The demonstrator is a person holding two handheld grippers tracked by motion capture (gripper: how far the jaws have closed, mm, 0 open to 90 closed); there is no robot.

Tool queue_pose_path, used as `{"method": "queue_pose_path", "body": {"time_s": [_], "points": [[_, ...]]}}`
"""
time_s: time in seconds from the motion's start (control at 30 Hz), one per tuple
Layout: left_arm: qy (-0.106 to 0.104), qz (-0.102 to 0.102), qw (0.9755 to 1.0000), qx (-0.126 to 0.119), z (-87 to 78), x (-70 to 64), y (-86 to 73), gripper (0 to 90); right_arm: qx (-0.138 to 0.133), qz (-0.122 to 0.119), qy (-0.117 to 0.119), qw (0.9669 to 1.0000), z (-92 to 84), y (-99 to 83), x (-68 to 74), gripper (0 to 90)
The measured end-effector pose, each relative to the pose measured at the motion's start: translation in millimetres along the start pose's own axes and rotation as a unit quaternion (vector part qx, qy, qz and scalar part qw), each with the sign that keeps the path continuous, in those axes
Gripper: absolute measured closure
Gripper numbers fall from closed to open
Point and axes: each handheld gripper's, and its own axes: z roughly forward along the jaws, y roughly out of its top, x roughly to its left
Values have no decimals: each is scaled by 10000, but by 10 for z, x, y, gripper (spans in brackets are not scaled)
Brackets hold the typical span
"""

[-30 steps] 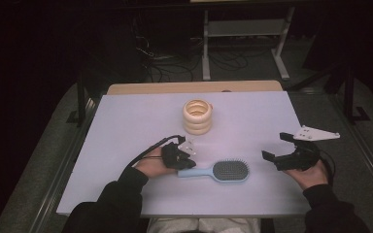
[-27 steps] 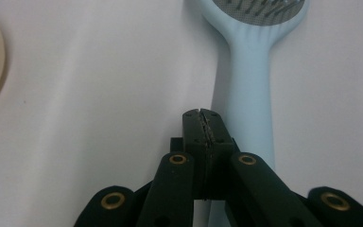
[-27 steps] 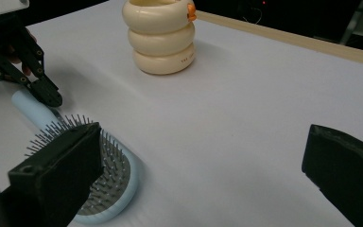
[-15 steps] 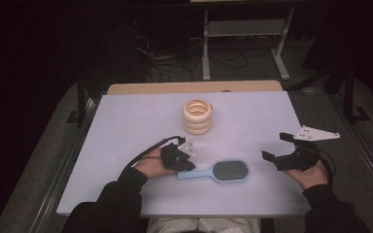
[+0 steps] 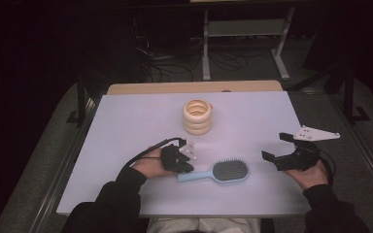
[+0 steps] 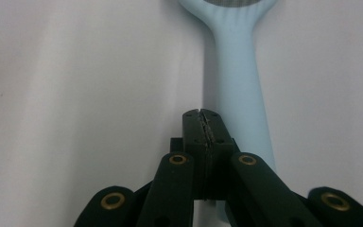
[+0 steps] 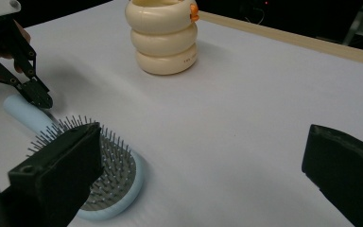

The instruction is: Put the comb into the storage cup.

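Note:
A light blue hairbrush lies flat near the table's front, bristles up, handle pointing left. My left gripper is shut with nothing in it, its tip just above the handle and slightly to one side. From the right gripper view the same gripper hovers at the handle's end. My right gripper stands wide open to the right of the brush head, jaws apart with nothing between them. A cream container shaped like stacked rings stands upright behind the brush.
The white table top has a wooden strip along its far edge. Beyond it are dark floor, cables and a metal frame. Bare table lies left of the left hand and between brush and ring container.

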Motion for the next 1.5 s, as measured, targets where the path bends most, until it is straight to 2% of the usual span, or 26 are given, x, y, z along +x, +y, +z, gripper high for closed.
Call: {"method": "queue_pose_path", "body": {"time_s": [0.2,0.47,0.6,0.67,0.8,0.87,0.93,1.03,1.07,1.13,1.3,1.5], "points": [[92,-69,9999,41,-90,36,-30,900,2,-4,1,10000,1,1,4,0],[111,-241,9995,-198,-282,57,-69,885,-36,-36,8,10000,-9,12,16,0],[41,-312,9991,-280,-390,66,-86,838,-32,-49,15,10000,-7,13,19,0],[-19,-352,9988,-335,-432,81,-94,791,-32,-42,18,10000,-7,13,18,0],[-170,-396,9969,-659,-502,94,-99,678,-21,-57,16,10000,-2,13,20,0],[-139,-412,9958,-808,-521,88,-89,586,-14,-49,16,10000,0,12,20,0],[-75,-468,9937,-1017,-545,89,-72,496,-13,-45,13,10000,0,12,19,0],[-145,-492,9909,-1245,-588,107,-45,388,-9,-44,14,10000,1,11,18,0],[-123,-514,9906,-1263,-596,115,-33,362,-10,-43,17,10000,0,11,19,0],[-205,-590,9896,-1294,-602,141,-10,299,-9,-45,18,10000,1,11,18,0],[-194,-775,9887,-1265,-582,188,39,207,-8,-42,24,10000,2,11,18,0],[-117,-783,9905,-1127,-495,197,78,128,-1,-45,38,10000,3,10,18,0]]}}
